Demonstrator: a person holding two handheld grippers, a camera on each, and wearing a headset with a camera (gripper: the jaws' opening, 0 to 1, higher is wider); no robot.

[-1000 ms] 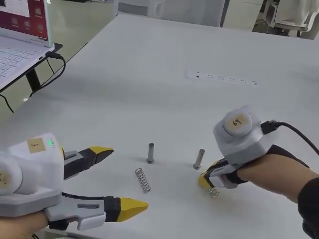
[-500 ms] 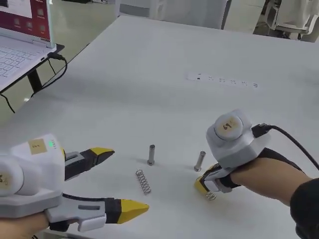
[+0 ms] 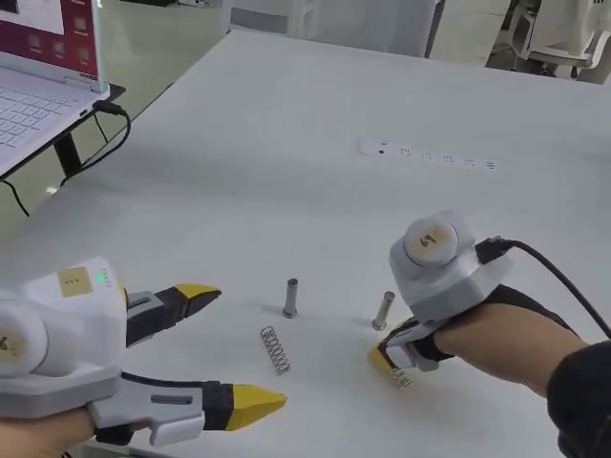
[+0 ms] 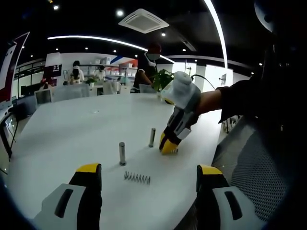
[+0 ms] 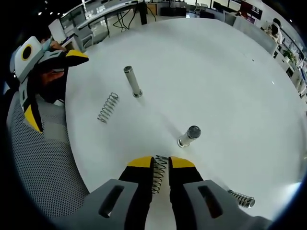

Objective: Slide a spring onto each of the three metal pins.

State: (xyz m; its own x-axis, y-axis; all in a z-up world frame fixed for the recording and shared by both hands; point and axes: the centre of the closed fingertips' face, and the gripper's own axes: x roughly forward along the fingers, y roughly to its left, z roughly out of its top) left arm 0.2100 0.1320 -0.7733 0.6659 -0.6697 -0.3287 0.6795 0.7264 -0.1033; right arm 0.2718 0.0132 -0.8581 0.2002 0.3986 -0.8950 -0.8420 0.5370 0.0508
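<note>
We have nudged the right gripper [image 5: 160, 165] slightly, just beside the nearer pin [image 5: 188, 136], jaws pinching a spring [image 5: 158, 173] | left gripper [image 4: 148, 168] spread wide, idle | we judge no pin threaded yet.

1. The left pin [image 3: 290, 297] and the right pin [image 3: 384, 309] stand upright and apart on the table [image 3: 286, 172].
2. The first spring [image 3: 275, 348] lies flat just before the left pin, between it and the wide-apart jaws of the left gripper [image 3: 248, 345].
3. The second spring [image 5: 159, 173] sits clamped between the jaws of the right gripper [image 5: 160, 162], just before the right pin.
4. The third spring [image 5: 240, 198] lies near that gripper's right side.
5. The power strip [image 3: 427, 156] lies well behind the pins, and the laptop [image 3: 38, 86] sits beyond the table's left edge.
</note>
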